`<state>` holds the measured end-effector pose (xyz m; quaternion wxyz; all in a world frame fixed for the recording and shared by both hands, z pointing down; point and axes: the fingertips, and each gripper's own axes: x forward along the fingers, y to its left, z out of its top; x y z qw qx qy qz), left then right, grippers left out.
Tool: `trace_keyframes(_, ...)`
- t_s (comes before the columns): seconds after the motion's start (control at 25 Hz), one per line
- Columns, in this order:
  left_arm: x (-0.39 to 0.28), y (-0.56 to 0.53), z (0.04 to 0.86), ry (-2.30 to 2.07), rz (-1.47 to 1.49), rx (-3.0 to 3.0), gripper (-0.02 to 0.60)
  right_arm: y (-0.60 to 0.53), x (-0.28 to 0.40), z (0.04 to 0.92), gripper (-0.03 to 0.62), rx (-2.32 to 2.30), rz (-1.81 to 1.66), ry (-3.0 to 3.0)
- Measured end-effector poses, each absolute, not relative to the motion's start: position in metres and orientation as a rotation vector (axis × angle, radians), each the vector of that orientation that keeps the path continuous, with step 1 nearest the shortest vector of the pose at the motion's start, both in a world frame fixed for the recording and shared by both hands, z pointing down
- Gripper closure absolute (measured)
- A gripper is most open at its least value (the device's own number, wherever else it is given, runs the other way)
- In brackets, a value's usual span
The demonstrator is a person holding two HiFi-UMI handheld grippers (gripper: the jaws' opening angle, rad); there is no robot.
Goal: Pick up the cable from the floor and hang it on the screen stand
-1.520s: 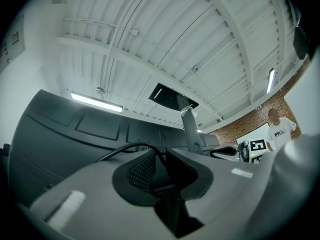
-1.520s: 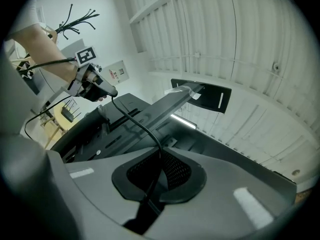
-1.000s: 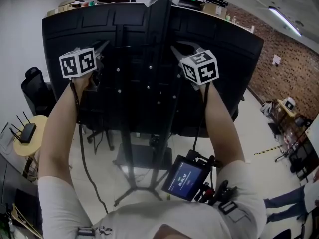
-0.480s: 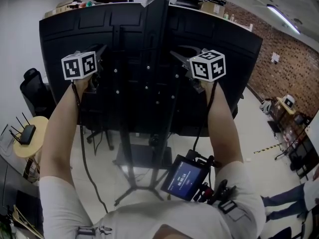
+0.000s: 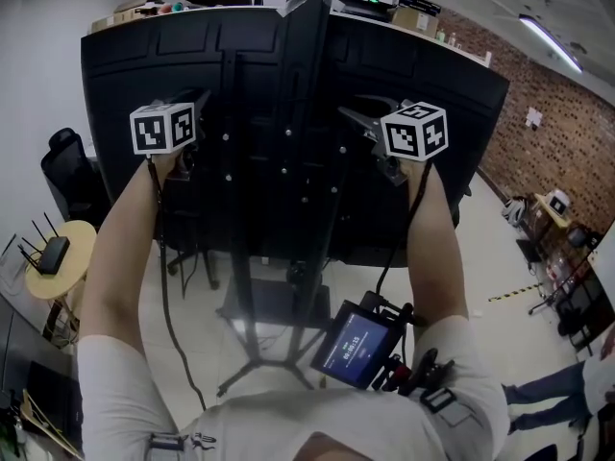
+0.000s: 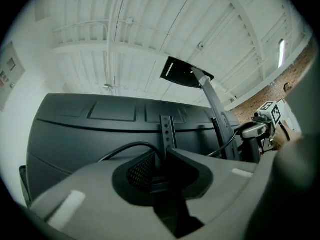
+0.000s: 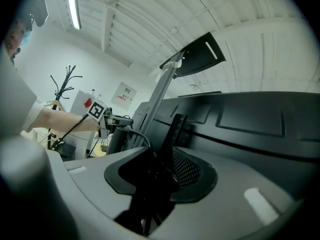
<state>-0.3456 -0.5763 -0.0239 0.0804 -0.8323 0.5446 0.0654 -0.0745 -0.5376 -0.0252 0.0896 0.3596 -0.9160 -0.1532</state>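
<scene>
Holding both tongs raised against the back of the black screen (image 5: 404,75), left tongs (image 6: 161,156) to the left of the screen stand (image 6: 167,129), right tongs (image 7: 157,170) to its right. Left tongs: drawn nearly together and pinched on the black cable (image 6: 131,145). From that side, arching up from the left and dropping straight into the narrow gap between the pads; a further stretch showing just right of the tongs and leading up to the right tongs. Right tongs: parted, just been opening, with the cable curving in from the left and dipping into the gap, no pad visibly pressing on it, mesh pad on the right side bare. Cable therefore up off the floor (image 5: 204,334), strung between the two tongs, close in front of the stand's perforated upright, with that upright just beyond both sets of tips. Against a second ago in the head view: right tongs shifted rightward and rolled a little; left tongs moved slightly right and down; screen, stand and the small display (image 5: 356,344) at the waist in the same places.
</scene>
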Motion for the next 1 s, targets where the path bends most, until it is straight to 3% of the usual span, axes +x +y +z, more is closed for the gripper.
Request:
trace_keyframes(0.44,-0.335,-0.568,-0.012,1.566,0.209,-2.558,0.505,-0.551,-0.050,-0.024,0.358,1.206,-0.493,-2.546)
trace_keyframes(1.0,-0.327,-0.561,0.008,1.473,0.322,-2.721,0.503,-0.545,-0.027,-0.001,0.339,1.199,-0.548,-2.419)
